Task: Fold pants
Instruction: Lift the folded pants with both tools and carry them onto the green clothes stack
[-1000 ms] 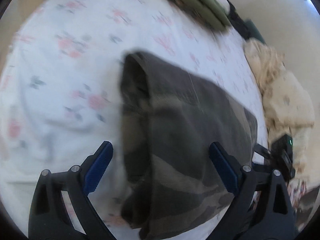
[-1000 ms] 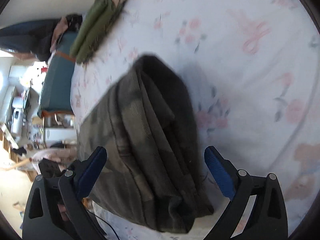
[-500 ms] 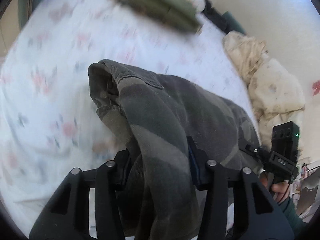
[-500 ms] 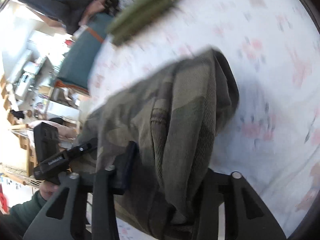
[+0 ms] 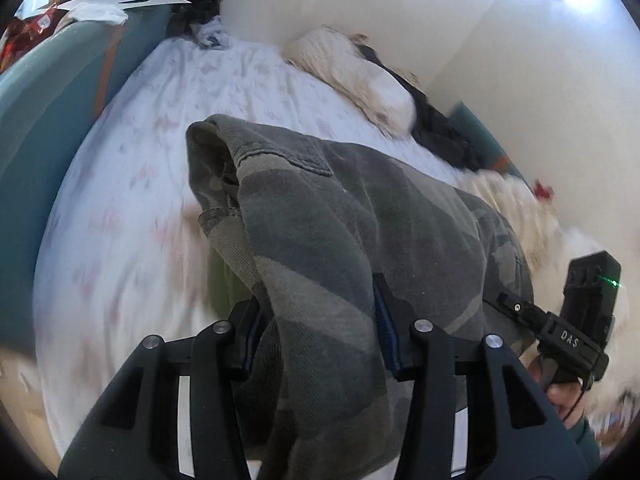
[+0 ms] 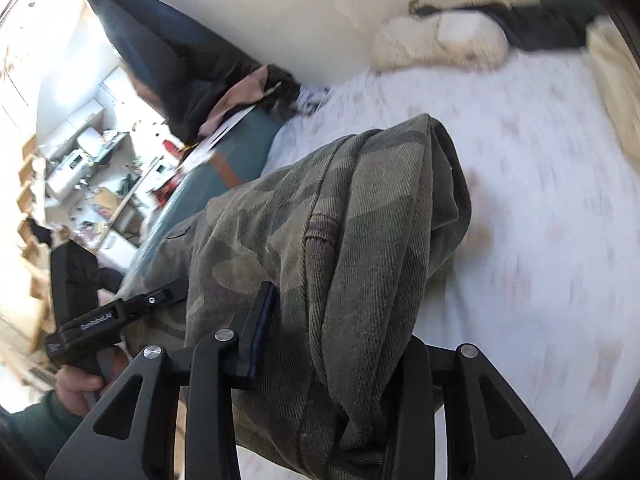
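At the far left of the left wrist view a teal bed frame borders the bed, whose white sheet carries a faint flower print. The camouflage pants hang above that sheet, bunched into a thick folded bundle. The left hand-held gripper is clamped on one end of the bundle, with cloth spilling over both jaws. Further right lie cream pillows against the wall, and at the right edge the person's other hand holds the second tool.

In the right wrist view, the left tool and the hand on it show at the left edge in front of a cluttered room. The right hand-held gripper is clamped on the other end of the pants, which drape over its jaws; the bed spreads to the right.

The likely trouble: each grip bites a thick wad of several layers, so an inner layer could slip free and sag, spoiling the fold. The blur suggests a quick carry, and a swing could throw the loose outer edge open, or the bundle could land skewed if the two ends come down unevenly.

Readable writing: "DAS" in white on the right tool. The left tool's bar also bears white lettering, too small to read.
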Motion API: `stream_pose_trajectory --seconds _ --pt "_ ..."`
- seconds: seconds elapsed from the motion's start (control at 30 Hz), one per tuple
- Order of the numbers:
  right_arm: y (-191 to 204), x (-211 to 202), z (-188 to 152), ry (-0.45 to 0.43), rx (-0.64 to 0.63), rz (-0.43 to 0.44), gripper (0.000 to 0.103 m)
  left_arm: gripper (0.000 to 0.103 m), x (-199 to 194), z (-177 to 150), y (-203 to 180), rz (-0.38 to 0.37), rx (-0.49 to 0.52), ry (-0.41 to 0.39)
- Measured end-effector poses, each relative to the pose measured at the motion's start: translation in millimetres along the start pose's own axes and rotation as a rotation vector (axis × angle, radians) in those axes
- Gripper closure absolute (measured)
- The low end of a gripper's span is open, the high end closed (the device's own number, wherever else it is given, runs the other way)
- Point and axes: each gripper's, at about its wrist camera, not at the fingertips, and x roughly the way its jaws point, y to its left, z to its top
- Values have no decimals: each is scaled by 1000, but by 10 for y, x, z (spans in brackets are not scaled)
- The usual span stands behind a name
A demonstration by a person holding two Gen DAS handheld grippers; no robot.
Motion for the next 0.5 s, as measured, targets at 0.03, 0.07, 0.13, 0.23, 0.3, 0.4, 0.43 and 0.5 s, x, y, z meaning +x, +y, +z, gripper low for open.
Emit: stream_pose_trajectory --seconds 0.03,0.07,0.13,0.23,0.3,0.4,0.43,0.5 --pt "-31 132 166 -1 -16 -16 65 61 139 141 4 18 4 -12" --pt "-49 273 296 -2 -28 -39 65 61 284 251 36 34 14 -16" --pt "-162 563 451 8 -25 -78 65 59 532 326 112 61 16 -22" --pt "-455 1008 401 76 -20 -179 59 54 1007 342 297 159 55 51" --pt "-582 1225 257 109 -29 -253 45 44 1189 256 428 173 61 88" --pt "-766 1134 119 76 -23 -273 24 17 1084 190 589 179 61 48" --pt "-828 1067 110 65 -22 -284 24 17 1006 173 621 181 71 27" --pt "-947 910 112 43 -18 -349 23 16 846 142 682 216 129 -18"
